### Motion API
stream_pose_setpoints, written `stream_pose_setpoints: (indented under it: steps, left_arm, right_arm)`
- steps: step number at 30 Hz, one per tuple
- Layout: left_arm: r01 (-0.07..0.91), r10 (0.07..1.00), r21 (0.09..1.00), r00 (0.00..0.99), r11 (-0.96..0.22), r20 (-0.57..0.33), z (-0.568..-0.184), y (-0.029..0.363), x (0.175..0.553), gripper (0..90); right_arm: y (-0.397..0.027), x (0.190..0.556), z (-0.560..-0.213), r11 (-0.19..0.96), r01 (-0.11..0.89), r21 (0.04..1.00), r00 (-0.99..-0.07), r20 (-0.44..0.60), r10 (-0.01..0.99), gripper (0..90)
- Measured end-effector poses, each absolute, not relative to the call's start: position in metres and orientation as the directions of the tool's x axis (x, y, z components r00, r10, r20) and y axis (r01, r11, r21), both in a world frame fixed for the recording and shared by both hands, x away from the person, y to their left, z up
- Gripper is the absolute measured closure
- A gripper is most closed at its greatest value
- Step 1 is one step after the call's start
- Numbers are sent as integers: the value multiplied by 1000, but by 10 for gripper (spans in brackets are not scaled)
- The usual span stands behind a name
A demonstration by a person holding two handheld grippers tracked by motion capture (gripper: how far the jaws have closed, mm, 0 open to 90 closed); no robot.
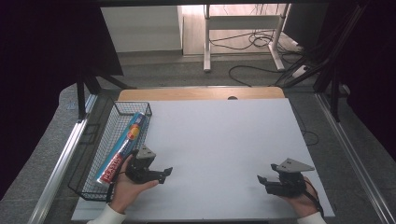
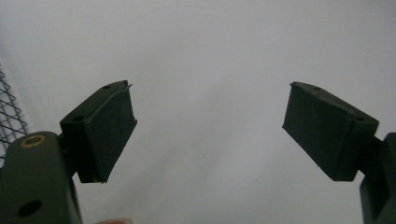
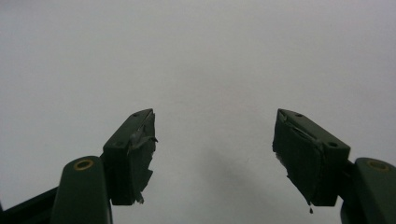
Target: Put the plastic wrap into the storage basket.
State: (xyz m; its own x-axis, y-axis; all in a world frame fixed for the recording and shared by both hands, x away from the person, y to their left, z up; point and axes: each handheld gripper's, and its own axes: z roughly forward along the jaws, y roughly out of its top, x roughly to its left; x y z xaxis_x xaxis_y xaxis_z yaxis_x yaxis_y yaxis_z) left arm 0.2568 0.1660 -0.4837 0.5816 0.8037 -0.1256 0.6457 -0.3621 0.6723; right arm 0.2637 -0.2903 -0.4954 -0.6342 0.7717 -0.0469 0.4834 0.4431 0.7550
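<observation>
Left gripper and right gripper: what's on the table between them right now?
Nothing: in the high view the white tabletop is bare between the left gripper and the right gripper. The foil roll box lies in the wire basket, outside that stretch.

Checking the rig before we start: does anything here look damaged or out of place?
Yes: the right gripper has torn, ragged padding on both black jaws, with shreds hanging off. The long blue-and-red foil box lies neatly in the black wire basket.

Dim, soft frames; dark vignetted corners, faint shadows, slightly blurred gripper views
</observation>
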Motion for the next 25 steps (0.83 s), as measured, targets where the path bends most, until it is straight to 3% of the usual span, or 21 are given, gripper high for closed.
stream_pose_setpoints:
  steps: [25]
  left_arm:
    - [648,792,653,599,-393,-118,-486,158,250,164]
  right_arm:
    - [-290,263,-492,430,462,776,-634,-50,772,270]
